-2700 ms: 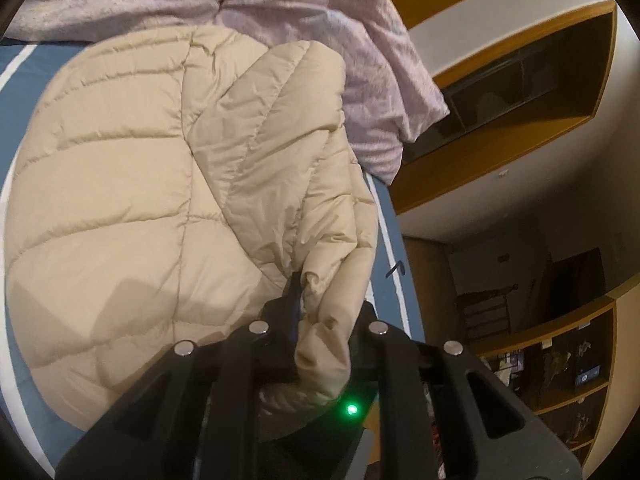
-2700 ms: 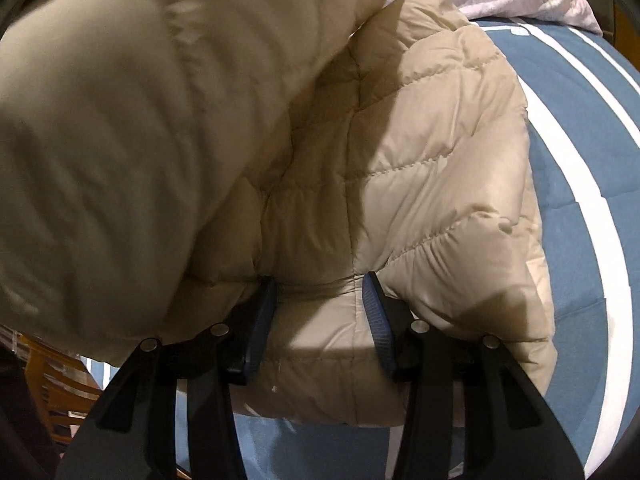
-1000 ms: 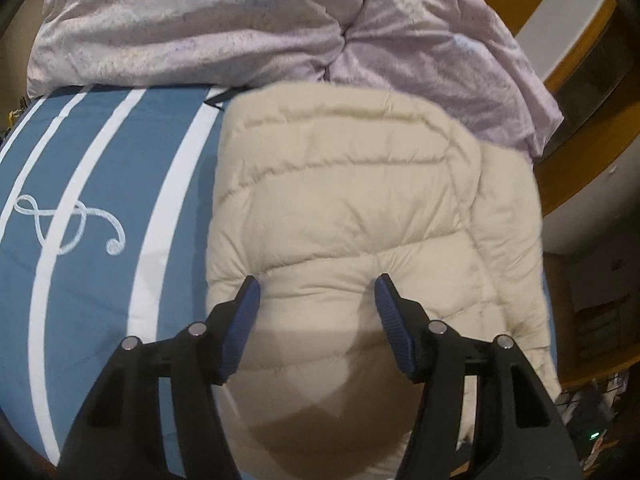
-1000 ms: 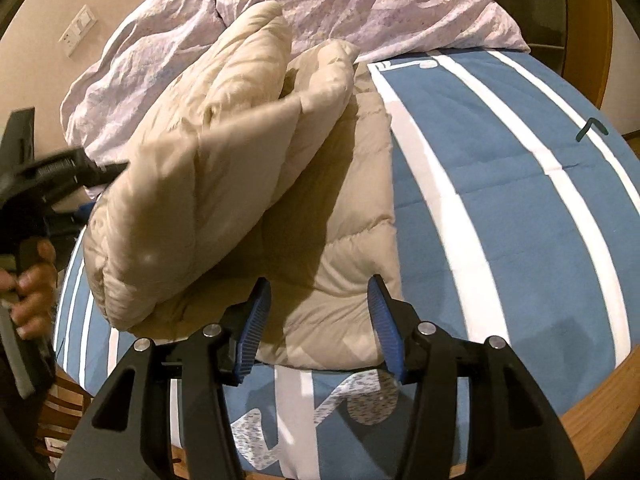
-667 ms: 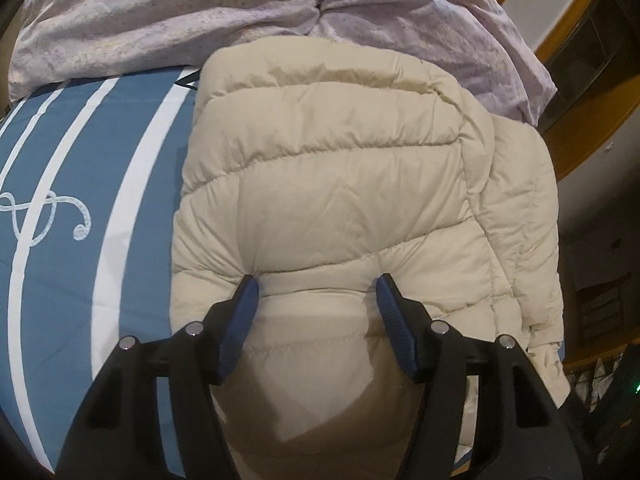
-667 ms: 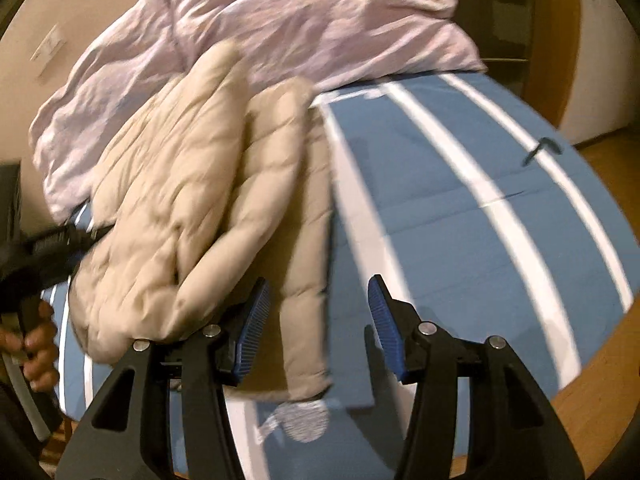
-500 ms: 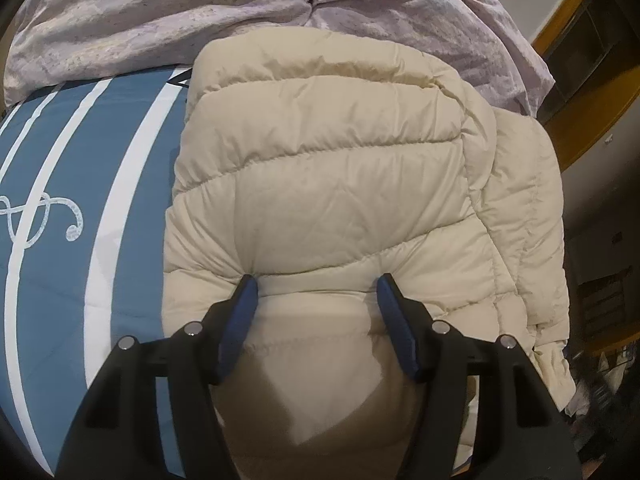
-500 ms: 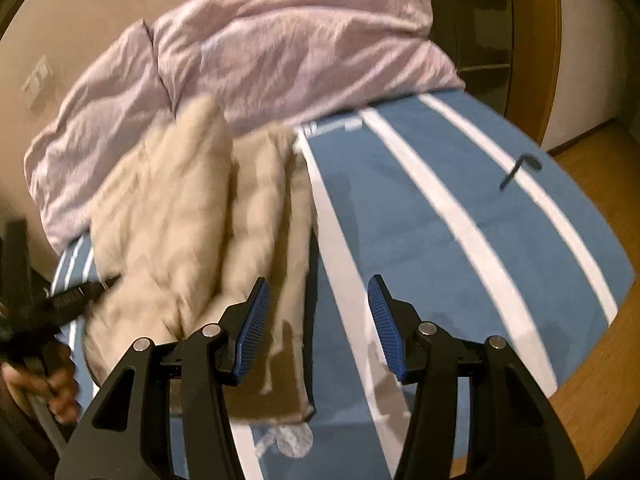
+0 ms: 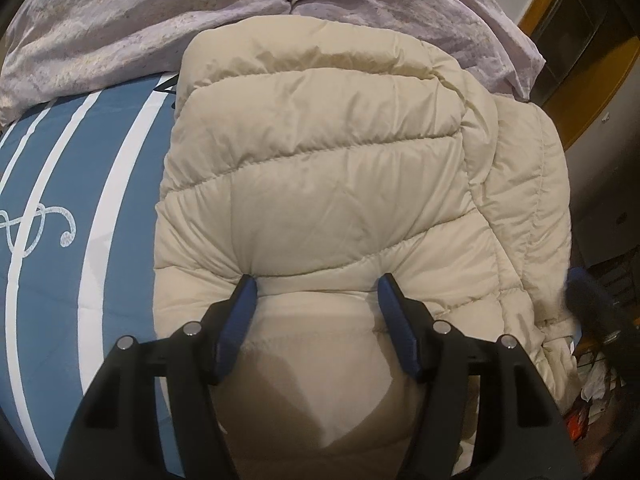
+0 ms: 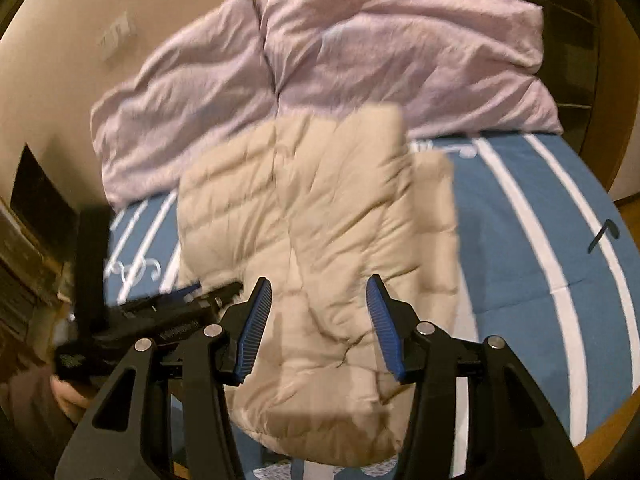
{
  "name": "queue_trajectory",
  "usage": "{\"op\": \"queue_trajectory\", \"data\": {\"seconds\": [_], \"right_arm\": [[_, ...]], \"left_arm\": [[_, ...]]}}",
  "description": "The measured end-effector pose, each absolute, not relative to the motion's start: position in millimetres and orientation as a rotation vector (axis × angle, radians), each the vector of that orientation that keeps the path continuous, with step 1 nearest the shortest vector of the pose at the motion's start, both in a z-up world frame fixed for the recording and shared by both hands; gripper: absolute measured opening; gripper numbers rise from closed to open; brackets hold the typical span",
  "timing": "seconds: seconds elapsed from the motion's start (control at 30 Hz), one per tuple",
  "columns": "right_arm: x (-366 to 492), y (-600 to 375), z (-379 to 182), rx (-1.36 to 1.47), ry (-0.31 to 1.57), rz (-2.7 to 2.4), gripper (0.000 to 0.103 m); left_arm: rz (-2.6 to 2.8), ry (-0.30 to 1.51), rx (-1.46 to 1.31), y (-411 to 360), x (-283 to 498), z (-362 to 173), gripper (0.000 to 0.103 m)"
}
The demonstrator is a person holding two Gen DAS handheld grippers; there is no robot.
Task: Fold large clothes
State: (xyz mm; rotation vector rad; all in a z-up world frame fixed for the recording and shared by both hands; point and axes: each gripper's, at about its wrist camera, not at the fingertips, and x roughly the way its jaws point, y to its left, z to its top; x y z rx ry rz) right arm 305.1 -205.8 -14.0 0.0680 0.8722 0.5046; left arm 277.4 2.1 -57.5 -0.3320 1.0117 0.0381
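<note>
A beige quilted puffer jacket (image 9: 320,184) lies folded on the blue striped bed; it also shows in the right wrist view (image 10: 320,220), blurred. My left gripper (image 9: 316,292) is open, its jaws spread just above the jacket's near part. My right gripper (image 10: 318,292) is open and empty, held back above the jacket's near end. The left gripper's body (image 10: 160,312) and the hand holding it show at the left of the right wrist view.
A crumpled lilac duvet (image 9: 200,12) lies at the head of the bed, also in the right wrist view (image 10: 360,56). The blue bedspread with white stripes (image 10: 540,240) extends right of the jacket. Wooden shelving (image 9: 580,40) stands beyond the bed's right side.
Both grippers have let go of the jacket, which now lies folded on the bed. The right gripper has pulled back and swung to face the bed's head. The left gripper stays low over the jacket.
</note>
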Motion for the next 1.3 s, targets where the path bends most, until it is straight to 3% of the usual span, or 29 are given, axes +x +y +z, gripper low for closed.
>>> {"op": "queue_trajectory", "data": {"seconds": [0.2, 0.57, 0.77, 1.3], "right_arm": [[313, -212, -53, 0.018, 0.975, 0.430, 0.041], [310, -221, -72, 0.010, 1.015, 0.405, 0.041], [311, -224, -76, 0.015, 1.020, 0.409, 0.041], [348, -212, 5, 0.089, 0.795, 0.455, 0.048]], "left_arm": [[0.032, 0.992, -0.346, 11, 275, -45, 0.062], [0.148, 0.870, -0.221, 24, 310, -1, 0.062], [0.191, 0.930, -0.055, 5, 331, -27, 0.063], [0.222, 0.957, -0.017, -4, 335, -50, 0.063]]}}
